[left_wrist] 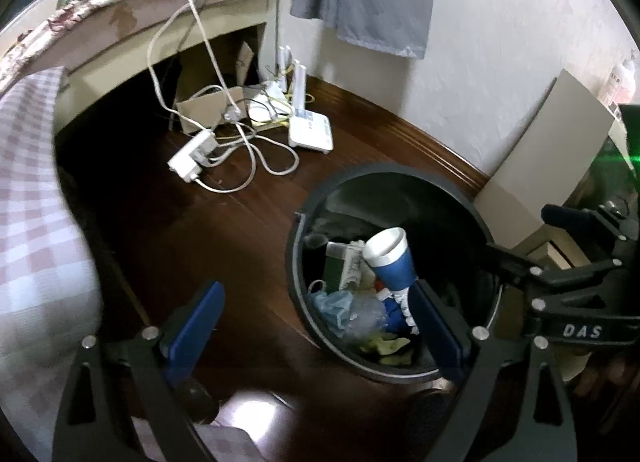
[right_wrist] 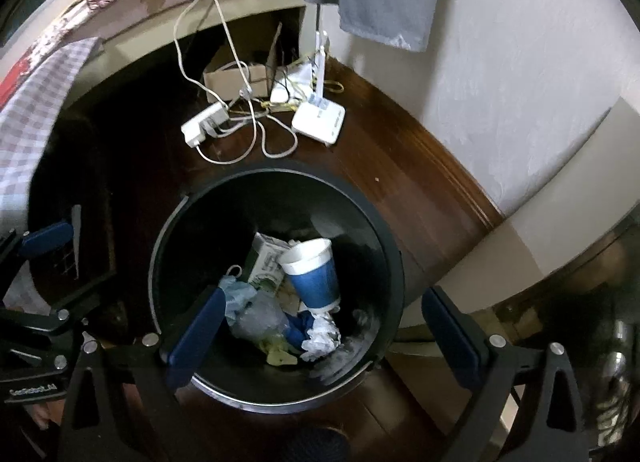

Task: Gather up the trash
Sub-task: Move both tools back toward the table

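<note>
Grippers hung spread above the bin [right_wrist: 280, 190].
Left gripper [left_wrist: 316, 326] and right gripper [right_wrist: 332, 326] gaped empty; the blue cup [right_wrist: 314, 276] (apparently dropped in) lay inside among the trash.

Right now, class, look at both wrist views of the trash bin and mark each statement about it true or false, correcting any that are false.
1. The blue paper cup lies inside the black bin. True.
2. The right tool is clamped on the cup. False: its jaws stand open with nothing between the pads.
3. A white power strip lies on the wooden floor beyond the bin. True.
4. The bin is empty apart from the cup. False: a carton, crumpled white paper and plastic wrap also lie in it.
5. The left tool is open. True.
</note>
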A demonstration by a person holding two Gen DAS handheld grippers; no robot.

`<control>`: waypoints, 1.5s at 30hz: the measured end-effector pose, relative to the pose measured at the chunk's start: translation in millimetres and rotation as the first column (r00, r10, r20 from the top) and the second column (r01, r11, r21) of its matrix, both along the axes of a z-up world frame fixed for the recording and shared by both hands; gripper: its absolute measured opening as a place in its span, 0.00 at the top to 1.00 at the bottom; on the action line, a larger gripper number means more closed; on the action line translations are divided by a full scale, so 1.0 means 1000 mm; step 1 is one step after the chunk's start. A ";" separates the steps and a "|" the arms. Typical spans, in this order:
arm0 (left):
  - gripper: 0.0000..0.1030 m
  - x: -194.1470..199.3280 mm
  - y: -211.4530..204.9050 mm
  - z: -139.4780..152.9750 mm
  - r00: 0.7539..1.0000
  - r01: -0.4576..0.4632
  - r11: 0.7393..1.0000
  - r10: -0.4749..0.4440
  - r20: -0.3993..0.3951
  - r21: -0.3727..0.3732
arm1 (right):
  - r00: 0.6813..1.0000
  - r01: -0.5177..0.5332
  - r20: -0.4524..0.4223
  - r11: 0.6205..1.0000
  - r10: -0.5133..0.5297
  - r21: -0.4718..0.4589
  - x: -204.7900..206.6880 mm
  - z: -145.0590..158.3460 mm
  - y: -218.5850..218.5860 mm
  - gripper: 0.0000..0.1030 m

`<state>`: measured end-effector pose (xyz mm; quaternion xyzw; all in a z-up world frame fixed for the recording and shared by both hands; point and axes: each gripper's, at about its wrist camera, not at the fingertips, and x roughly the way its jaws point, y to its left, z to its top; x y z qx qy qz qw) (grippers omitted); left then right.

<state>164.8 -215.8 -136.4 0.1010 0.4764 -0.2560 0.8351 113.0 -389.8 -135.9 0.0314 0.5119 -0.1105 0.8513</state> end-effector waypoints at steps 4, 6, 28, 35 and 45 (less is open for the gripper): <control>0.09 -0.001 0.011 0.015 0.999 -0.037 0.999 0.037 0.026 0.000 | 0.999 -0.028 0.030 1.000 0.028 -0.008 -0.001 0.013 0.011 0.02; 0.09 -0.004 0.018 0.028 0.998 -0.044 0.999 0.044 0.048 -0.001 | 0.998 -0.038 0.049 0.999 0.039 -0.007 -0.003 0.022 0.015 0.02; 0.09 -0.018 0.118 0.125 0.946 -0.241 0.963 0.261 0.192 -0.122 | 0.938 -0.196 0.279 0.979 0.204 -0.059 0.003 0.131 0.107 0.00; 0.08 -0.015 0.173 0.133 0.896 -0.363 0.925 0.380 0.228 -0.114 | 0.892 -0.312 0.331 0.949 0.307 -0.040 0.017 0.148 0.164 0.00; 0.08 -0.032 0.294 0.136 0.756 -0.594 0.796 0.602 0.258 -0.117 | 0.767 -0.557 0.418 0.829 0.486 0.058 0.057 0.173 0.284 0.00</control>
